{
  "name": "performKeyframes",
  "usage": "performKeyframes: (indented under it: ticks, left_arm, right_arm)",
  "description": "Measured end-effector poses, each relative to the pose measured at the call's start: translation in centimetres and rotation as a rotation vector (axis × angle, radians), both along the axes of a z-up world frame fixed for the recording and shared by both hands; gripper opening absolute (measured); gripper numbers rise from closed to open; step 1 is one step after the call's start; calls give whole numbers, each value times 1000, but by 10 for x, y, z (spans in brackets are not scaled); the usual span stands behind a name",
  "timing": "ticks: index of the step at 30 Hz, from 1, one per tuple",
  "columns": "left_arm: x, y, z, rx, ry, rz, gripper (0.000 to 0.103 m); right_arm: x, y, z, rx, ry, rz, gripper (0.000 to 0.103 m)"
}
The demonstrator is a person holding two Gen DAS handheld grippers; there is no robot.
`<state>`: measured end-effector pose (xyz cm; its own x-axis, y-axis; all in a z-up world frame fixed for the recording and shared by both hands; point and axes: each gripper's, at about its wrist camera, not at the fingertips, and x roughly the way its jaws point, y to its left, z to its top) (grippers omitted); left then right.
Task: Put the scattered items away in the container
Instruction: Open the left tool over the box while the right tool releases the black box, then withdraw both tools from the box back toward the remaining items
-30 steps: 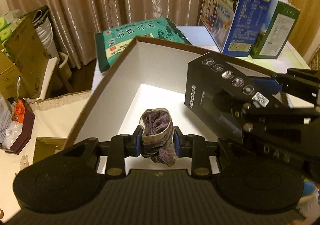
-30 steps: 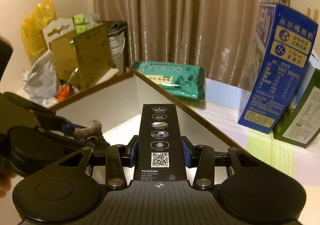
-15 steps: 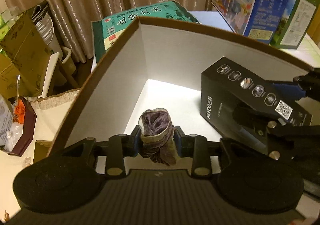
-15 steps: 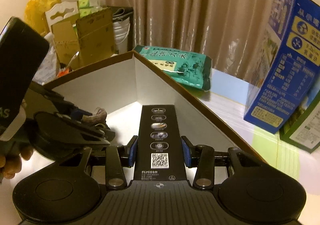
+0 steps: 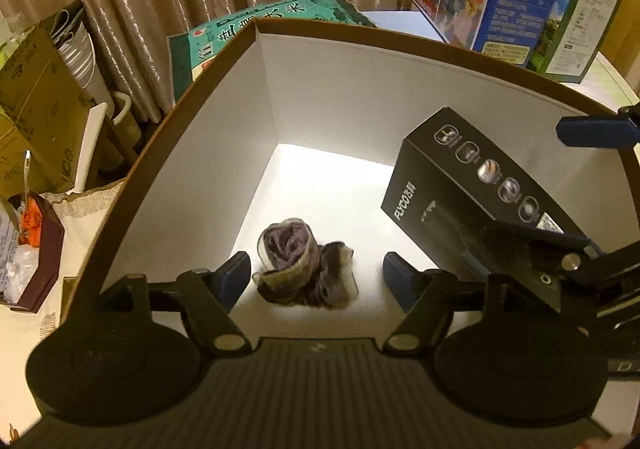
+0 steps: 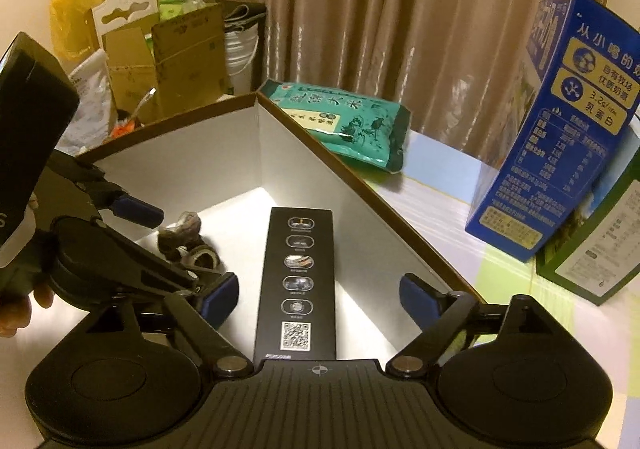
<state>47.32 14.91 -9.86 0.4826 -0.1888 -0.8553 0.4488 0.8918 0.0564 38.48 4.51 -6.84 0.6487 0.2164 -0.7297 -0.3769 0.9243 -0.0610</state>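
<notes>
Black box (image 6: 298,281), rolled sock (image 5: 304,269) lie in container (image 5: 320,85); both grippers' fingers opening, nothing pinched

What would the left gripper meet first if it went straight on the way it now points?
Probably the rolled sock on the box floor: it lies between the opening jaws of the left gripper, untouched. Depth is uncertain.

One container (image 5: 328,61) holds one black box (image 5: 460,185) and one rolled sock (image 5: 304,269), perhaps a pair.
</notes>
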Motion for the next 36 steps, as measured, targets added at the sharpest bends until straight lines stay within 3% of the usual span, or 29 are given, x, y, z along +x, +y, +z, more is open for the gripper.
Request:
performKeyframes:
  ticks: [7, 18, 36]
  left_arm:
    - [-18, 9, 20, -13, -22, 12, 80]
    - [-55, 24, 56, -14, -73, 52, 85]
    - [-153, 52, 116, -58, -179, 174, 92]
  right_arm:
    - [-17, -3, 19, 71, -14, 1, 95]
    - [-54, -13, 51, 164, -30, -33, 101]
    - [-146, -16, 82, 223, -109, -9, 101]
